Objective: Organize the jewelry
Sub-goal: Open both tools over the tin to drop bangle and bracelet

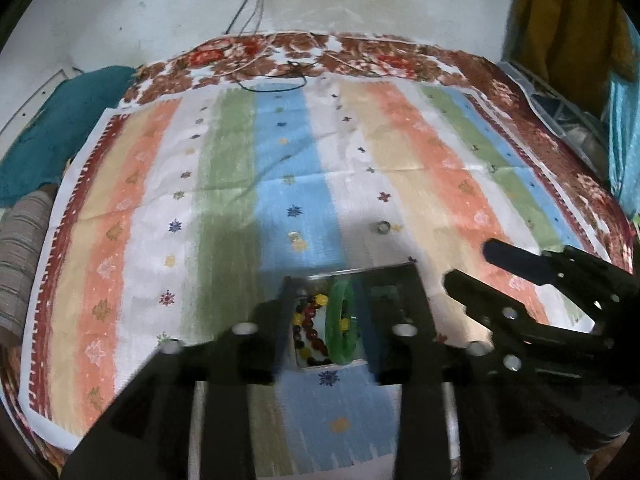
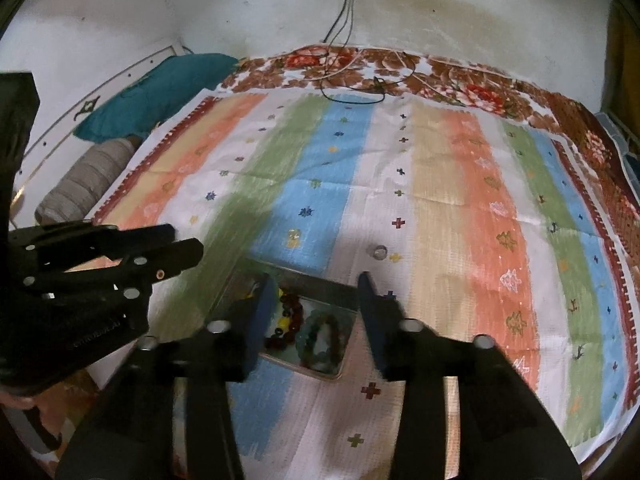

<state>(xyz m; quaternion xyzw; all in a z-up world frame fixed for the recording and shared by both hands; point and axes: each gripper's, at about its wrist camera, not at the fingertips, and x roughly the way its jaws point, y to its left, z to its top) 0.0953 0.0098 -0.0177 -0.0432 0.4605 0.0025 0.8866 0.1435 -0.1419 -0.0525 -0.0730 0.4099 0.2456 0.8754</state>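
Note:
A small shallow box [image 1: 352, 270] lies on the striped cloth [image 1: 280, 160] and holds a green bangle [image 1: 334, 320] and a string of red and yellow beads [image 1: 310, 328]. My left gripper [image 1: 348, 286] hovers just over the box with its jaws apart and nothing pressed between them. From the right, my right gripper [image 2: 316, 280] stands over the same box [image 2: 304, 368], open, with the beads [image 2: 290, 308] and the bangle [image 2: 310, 340] seen between its fingers. Each gripper shows in the other's view: the right gripper [image 1: 468, 264] and the left gripper [image 2: 186, 242].
A silver ring [image 1: 382, 227] [image 2: 379, 252] lies on the cloth just beyond the box, and a small glittering piece [image 1: 294, 236] [image 2: 294, 234] lies to its left. A teal pillow [image 2: 160, 92] and a grey roll [image 2: 88, 184] sit at the far left. Cables [image 2: 352, 88] trail at the far edge.

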